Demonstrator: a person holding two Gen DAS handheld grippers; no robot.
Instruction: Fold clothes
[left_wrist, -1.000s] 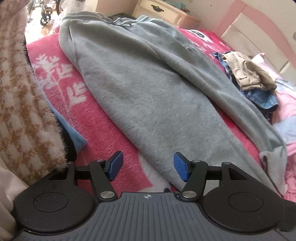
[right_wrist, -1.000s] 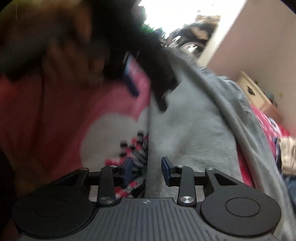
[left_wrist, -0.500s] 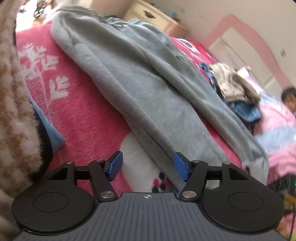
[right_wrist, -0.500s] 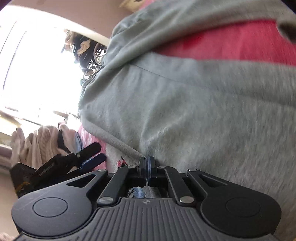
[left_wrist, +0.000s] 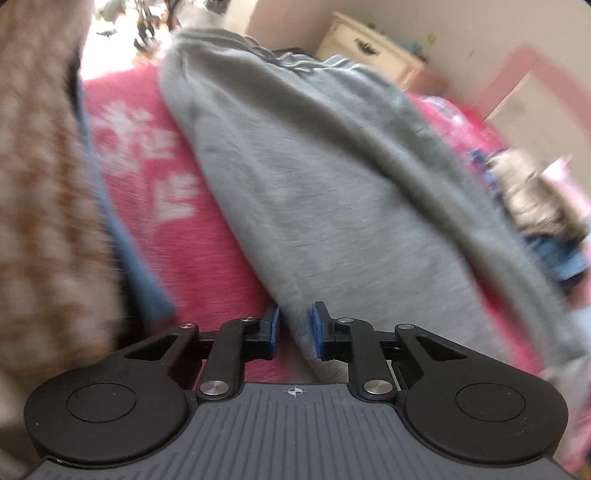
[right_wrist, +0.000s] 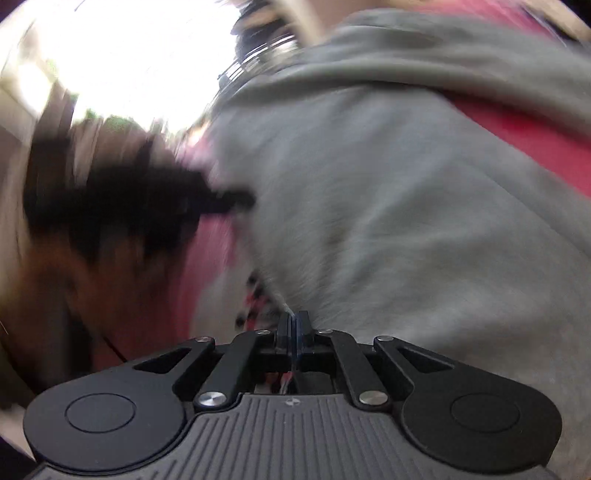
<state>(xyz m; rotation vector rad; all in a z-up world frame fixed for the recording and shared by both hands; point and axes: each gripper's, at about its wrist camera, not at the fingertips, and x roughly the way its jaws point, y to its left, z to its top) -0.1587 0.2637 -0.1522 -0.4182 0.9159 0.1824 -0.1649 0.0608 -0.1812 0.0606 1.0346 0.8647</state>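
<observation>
Sweatpants on the blanket, clothes pile apparently just right.

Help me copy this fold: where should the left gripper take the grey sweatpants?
Take the grey sweatpants by the near long edge, coming in from the pink blanket side. That edge lies thin there, and the left gripper is already closing its fingers around it.

Bare pink blanket left of grey trousers, checkered sleeve crowding far left, clothes pile blocking right
</observation>
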